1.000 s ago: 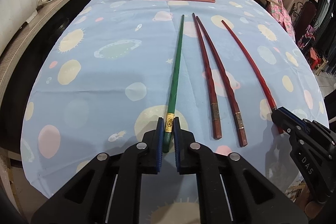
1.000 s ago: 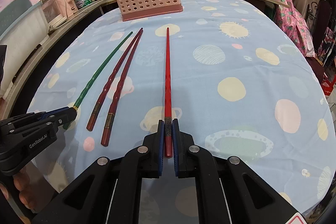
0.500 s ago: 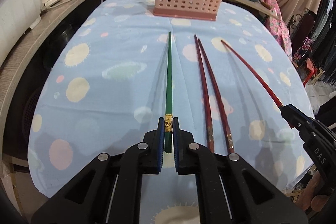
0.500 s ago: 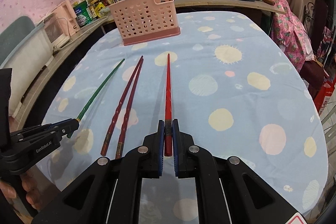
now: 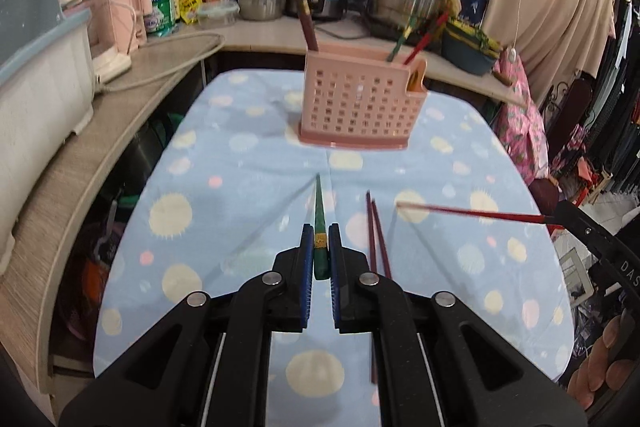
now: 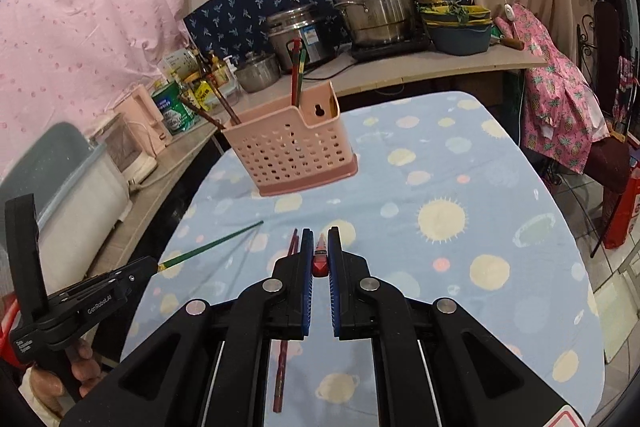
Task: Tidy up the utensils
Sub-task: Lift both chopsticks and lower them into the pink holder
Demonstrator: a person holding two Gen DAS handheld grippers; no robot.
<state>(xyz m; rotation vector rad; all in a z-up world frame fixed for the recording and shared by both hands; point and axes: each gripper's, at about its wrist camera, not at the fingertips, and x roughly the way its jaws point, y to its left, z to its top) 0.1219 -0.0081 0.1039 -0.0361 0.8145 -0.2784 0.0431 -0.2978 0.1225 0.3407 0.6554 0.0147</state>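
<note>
green chopstick (image 5: 320, 217), gold band, at 12 o'clock between blue pads (image 5: 307, 259) | red chopstick (image 5: 472, 213) at 3 o'clock | dark red pair (image 5: 374, 231) at 1 o'clock | pink holder (image 5: 360, 103), square holes, at 12 | tablecloth (image 5: 240, 187) pale blue, cream suns, pink dots | black grippers

Dark red pair (image 6: 282, 367) (jaw-hidden midway)

A table (image 5: 248, 187) in blue planet-print cloth bears a pink basket (image 5: 360, 107) and two dark-red chopsticks (image 5: 376, 239).
</note>
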